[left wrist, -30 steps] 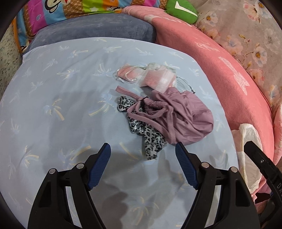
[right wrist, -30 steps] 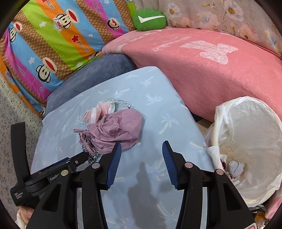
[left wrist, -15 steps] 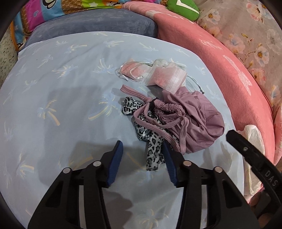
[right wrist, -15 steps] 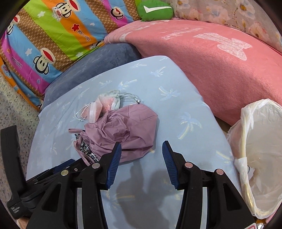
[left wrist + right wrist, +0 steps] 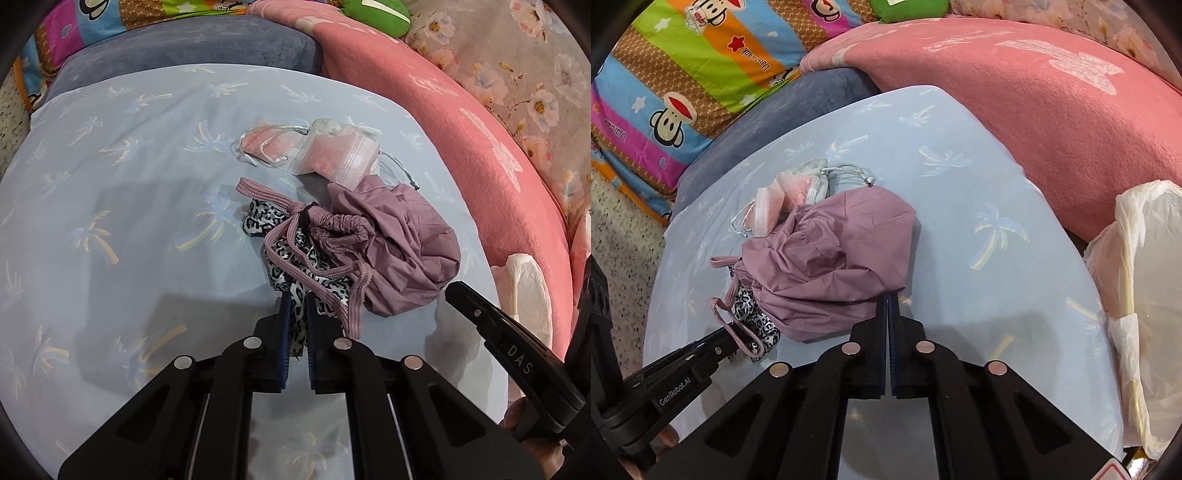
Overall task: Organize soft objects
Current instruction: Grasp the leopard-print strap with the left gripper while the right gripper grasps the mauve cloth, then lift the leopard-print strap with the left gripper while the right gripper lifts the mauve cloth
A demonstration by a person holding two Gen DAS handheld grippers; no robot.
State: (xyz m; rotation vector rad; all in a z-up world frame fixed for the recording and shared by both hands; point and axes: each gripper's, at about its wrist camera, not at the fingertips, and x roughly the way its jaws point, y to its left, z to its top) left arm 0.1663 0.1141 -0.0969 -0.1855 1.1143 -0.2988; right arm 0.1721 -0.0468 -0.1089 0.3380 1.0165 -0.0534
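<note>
A mauve drawstring bag (image 5: pixel 402 236) (image 5: pixel 827 251) lies crumpled on a light blue palm-print cushion (image 5: pixel 110 221). A leopard-print cloth (image 5: pixel 288 243) (image 5: pixel 753 317) sticks out from under its cords. My left gripper (image 5: pixel 297 299) is shut on the near end of that cloth, which shows between the blue pads. My right gripper (image 5: pixel 887 297) is shut at the bag's near edge, and its tips pinch the hem. Behind the bag lie pink pouches in clear wrappers (image 5: pixel 332 151) (image 5: pixel 790 195) with silver cords.
A pink blanket (image 5: pixel 1052 110) rises along the right side. A bin lined with a white plastic bag (image 5: pixel 1145 295) stands at the cushion's right edge. A grey-blue cushion (image 5: pixel 184 40), a striped cartoon quilt (image 5: pixel 683 74) and a green pillow (image 5: pixel 373 14) sit behind. Speckled floor (image 5: pixel 617 240) lies left.
Both grippers went from open to shut. The left closed on the leopard cloth. The right came down and forward to the bag's near edge and closed there.
</note>
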